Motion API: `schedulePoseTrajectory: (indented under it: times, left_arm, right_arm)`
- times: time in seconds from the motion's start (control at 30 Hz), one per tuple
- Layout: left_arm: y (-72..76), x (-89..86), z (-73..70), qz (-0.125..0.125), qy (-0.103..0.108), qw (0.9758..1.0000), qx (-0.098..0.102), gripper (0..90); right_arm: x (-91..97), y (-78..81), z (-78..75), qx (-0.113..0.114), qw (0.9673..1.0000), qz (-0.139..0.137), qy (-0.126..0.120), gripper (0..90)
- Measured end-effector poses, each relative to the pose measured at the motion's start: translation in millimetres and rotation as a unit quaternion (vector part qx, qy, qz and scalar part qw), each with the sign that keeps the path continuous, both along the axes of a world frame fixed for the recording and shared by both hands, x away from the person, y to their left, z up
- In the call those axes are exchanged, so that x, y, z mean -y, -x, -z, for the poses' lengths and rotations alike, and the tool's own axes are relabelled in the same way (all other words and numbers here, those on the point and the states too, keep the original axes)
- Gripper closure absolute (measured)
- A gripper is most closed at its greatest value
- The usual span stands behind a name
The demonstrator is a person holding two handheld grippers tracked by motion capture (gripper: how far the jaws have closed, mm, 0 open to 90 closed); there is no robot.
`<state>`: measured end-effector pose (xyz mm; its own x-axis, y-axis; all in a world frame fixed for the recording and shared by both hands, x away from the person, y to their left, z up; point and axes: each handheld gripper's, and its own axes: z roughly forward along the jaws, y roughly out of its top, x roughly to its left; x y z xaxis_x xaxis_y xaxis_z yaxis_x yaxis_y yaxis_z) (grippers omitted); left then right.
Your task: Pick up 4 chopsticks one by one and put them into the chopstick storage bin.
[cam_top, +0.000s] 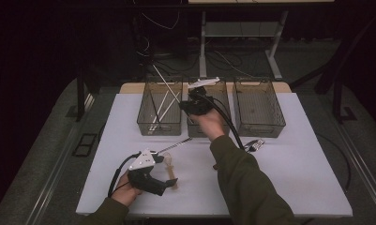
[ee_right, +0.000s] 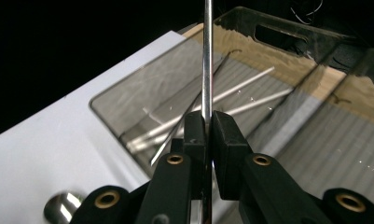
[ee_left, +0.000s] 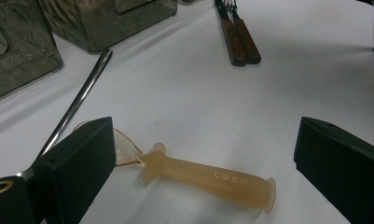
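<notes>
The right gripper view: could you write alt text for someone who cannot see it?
Two black jaws of the right gripper are shut on a thin, straight silver metal rod that runs up past the top of the picture. Beyond them, a clear plastic bin on a white table holds several more thin metal rods.

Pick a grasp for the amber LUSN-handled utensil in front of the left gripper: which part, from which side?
Take the amber utensil by its straight handle, mid-length near the lettering, coming from above with the left gripper and its fingers across the handle. It lies flat on the white table, and the flared collars at both ends should stop it sliding. Avoid the thin clear bowl end and the steel rod beside it.
</notes>
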<state>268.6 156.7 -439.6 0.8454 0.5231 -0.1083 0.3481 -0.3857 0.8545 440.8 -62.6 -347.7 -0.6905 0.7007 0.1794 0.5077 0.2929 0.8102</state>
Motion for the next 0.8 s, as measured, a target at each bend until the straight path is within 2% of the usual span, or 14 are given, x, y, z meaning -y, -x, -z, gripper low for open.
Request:
schedulePoseTrajectory:
  times: [0.23,0.3,0.4,0.5,0.57,0.8]
  left_arm:
    - [-0.4,-0.7,-1.1,0.001,0.004,1.0,-0.001,4.0]
    - [-0.7,-0.6,-1.6,0.002,0.004,1.0,0.001,4.0]
    - [-1.5,-0.8,-1.9,0.001,0.004,1.0,0.002,4.1]
    - [-1.6,-1.0,-2.1,0.003,0.003,1.0,0.005,4.3]
    - [-1.7,-0.8,-2.0,0.005,0.003,1.0,0.005,4.3]
    - [-1.2,0.1,-1.7,0.007,0.001,1.0,0.003,4.3]
  right_arm:
    - [-33.2,-19.7,3.5,-0.005,0.9998,0.014,0.015,84.9]
    - [-39.9,-23.9,6.6,-0.008,0.9998,0.017,0.011,84.9]
    - [-48.6,-29.1,12.3,-0.011,0.9995,0.022,0.02,84.9]
    - [-54.8,-33.6,17.6,-0.017,0.9991,0.028,0.028,84.8]
    - [-57.7,-34.8,21.6,-0.023,0.9988,0.034,0.025,84.9]
    - [-65.1,-34.9,35.9,-0.051,0.996,0.045,0.058,84.3]
